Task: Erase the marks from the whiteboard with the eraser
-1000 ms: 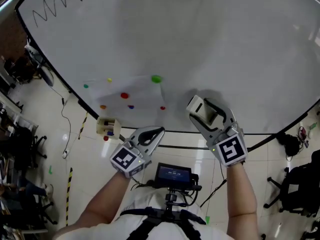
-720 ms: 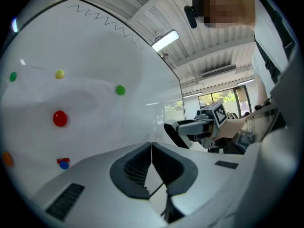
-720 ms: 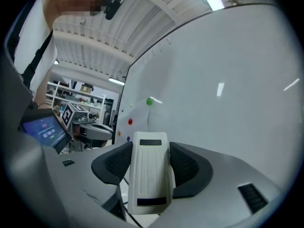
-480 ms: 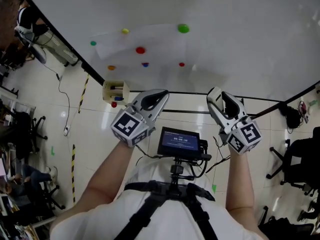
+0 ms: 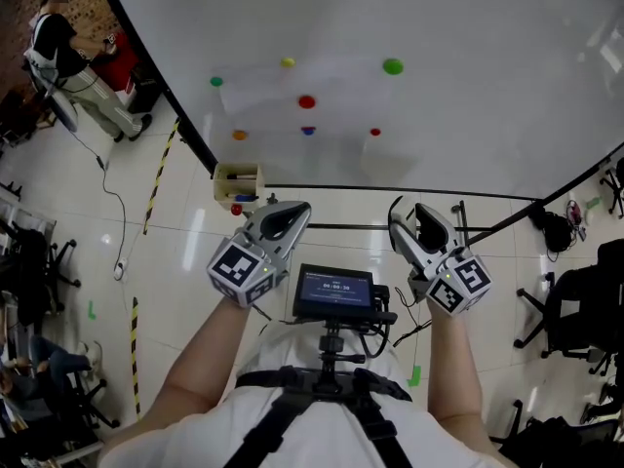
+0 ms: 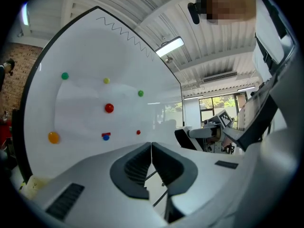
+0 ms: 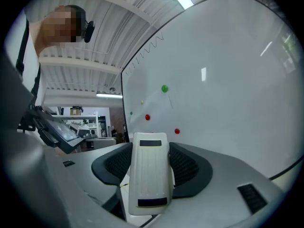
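Between the right gripper's jaws sits the eraser, clamped by its sides. The left gripper's jaws are pressed together on nothing. Ahead of both stands the whiteboard, its zigzag high above and well apart from the eraser. Erasing seems not yet begun; next, the eraser must rise to the zigzag and press flat.

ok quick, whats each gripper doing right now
Left gripper: closed, jaws together, nothing between them.
Right gripper: closed on the whiteboard eraser.
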### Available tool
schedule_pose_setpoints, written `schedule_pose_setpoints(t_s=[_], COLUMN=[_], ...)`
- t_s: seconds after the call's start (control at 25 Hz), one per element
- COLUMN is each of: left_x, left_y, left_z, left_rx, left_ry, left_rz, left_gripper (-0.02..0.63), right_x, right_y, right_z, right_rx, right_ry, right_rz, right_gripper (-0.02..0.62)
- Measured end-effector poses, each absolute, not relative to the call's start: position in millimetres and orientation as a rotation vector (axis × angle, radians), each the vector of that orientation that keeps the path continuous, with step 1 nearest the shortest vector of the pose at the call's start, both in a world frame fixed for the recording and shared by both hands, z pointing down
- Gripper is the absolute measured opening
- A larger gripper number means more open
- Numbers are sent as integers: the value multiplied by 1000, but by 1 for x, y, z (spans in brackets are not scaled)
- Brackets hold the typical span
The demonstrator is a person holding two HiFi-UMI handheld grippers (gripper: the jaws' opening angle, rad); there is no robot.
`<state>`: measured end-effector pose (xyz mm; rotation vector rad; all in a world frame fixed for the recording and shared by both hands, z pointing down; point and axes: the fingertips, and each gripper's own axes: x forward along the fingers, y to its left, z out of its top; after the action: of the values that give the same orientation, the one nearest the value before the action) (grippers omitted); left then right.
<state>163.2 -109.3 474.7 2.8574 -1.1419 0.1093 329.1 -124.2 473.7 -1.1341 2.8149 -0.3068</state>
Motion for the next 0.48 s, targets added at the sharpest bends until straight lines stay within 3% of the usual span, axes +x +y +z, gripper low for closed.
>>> schedule_pose_setpoints(t_s=[0.48], left_x=[166], left_y=[-108], left_z=[487], left_rx=[2854], left_ry=[-1086], left_rz=[126], left_gripper=[15], right_x=[326], right_y=[-123], right_z=[466], right_rx=[-1090], right_ry=[2728], right_rz=[-360], right_gripper=[259])
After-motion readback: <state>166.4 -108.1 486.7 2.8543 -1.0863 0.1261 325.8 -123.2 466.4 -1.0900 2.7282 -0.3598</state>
